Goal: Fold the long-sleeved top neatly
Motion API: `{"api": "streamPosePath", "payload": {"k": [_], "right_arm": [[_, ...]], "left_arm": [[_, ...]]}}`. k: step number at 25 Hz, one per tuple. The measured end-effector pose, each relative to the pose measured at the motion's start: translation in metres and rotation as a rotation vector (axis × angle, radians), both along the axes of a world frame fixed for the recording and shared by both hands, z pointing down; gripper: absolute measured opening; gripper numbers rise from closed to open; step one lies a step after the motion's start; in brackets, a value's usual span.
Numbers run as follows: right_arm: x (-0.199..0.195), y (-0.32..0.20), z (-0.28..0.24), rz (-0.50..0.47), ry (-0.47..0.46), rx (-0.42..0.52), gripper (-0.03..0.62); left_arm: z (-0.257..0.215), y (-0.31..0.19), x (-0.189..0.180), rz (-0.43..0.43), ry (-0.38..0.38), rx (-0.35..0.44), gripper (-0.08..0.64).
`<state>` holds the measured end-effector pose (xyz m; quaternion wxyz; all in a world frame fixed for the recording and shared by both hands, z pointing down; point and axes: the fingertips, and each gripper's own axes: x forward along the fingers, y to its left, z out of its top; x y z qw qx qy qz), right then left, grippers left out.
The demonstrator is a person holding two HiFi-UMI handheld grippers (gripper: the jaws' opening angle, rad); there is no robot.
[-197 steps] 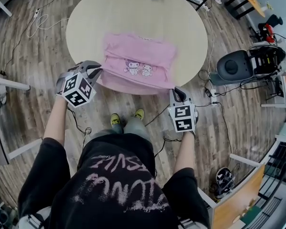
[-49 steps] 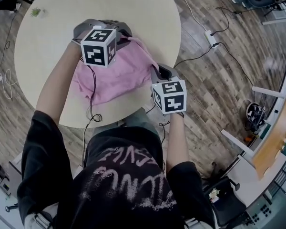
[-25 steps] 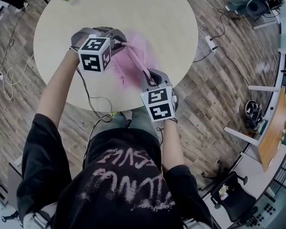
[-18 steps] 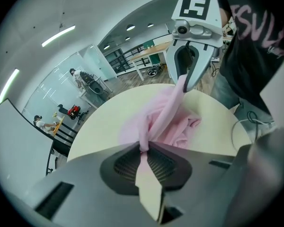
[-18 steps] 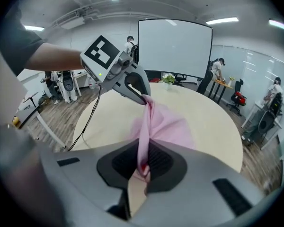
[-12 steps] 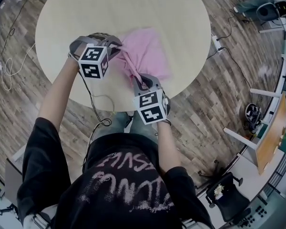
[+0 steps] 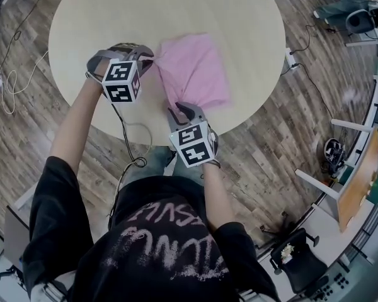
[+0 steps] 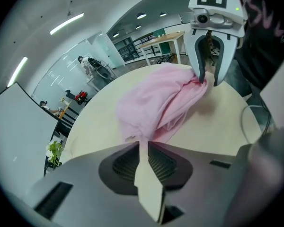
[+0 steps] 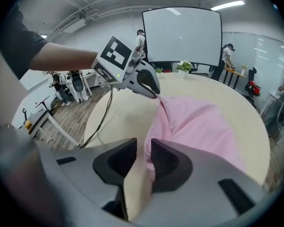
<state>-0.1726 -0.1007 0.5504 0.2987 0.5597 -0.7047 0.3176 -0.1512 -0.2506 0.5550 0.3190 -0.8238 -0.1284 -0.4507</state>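
Observation:
The pink long-sleeved top (image 7: 195, 68) lies folded in a narrow bundle on the round cream table (image 7: 176, 11). My left gripper (image 7: 150, 54) is at its left corner. In the left gripper view the top (image 8: 156, 103) tapers into my left gripper (image 8: 142, 143), whose opening jaws still pinch the cloth at their tips. My right gripper (image 7: 176, 111) is at the near corner, low over the table. Its jaws (image 9: 141, 150) are opening, with the top's (image 9: 199, 126) edge lying against one pad and table showing in the gap. Each gripper appears in the other's view: right gripper (image 8: 208, 79), left gripper (image 9: 157, 94).
Wooden floor surrounds the table, with a white cable (image 7: 9, 87) at the left and desks and chairs (image 7: 359, 17) at the right. A black cable (image 7: 133, 145) hangs from the left gripper. A potted plant (image 9: 183, 66) stands at the table's far edge. People stand in the background.
The top, first spread flat, has been folded over. In the last second both grippers came down towards the near table edge and laid it down; the right jaws have spread apart.

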Motion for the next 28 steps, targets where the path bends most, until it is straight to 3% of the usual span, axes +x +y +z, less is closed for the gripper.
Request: {"api": "streamPosePath", "payload": {"k": [4,13,20,28], "right_arm": [[0.003,0.007,-0.007,0.013,-0.004,0.015,0.093],[0.013,0.014,-0.036,0.017,-0.014,0.092,0.046],[0.025,0.035,-0.047,-0.032,-0.026,0.153,0.008],[0.055,0.071,-0.074,-0.059,-0.047,0.227,0.006]], "left_arm": [[-0.01,0.004,-0.006,-0.048,0.026,-0.016,0.061],[-0.039,0.024,-0.015,-0.252,0.152,-0.082,0.012],[-0.056,0.054,-0.024,-0.454,0.229,-0.133,0.012],[-0.086,0.093,-0.038,-0.694,0.349,-0.171,0.011]]}}
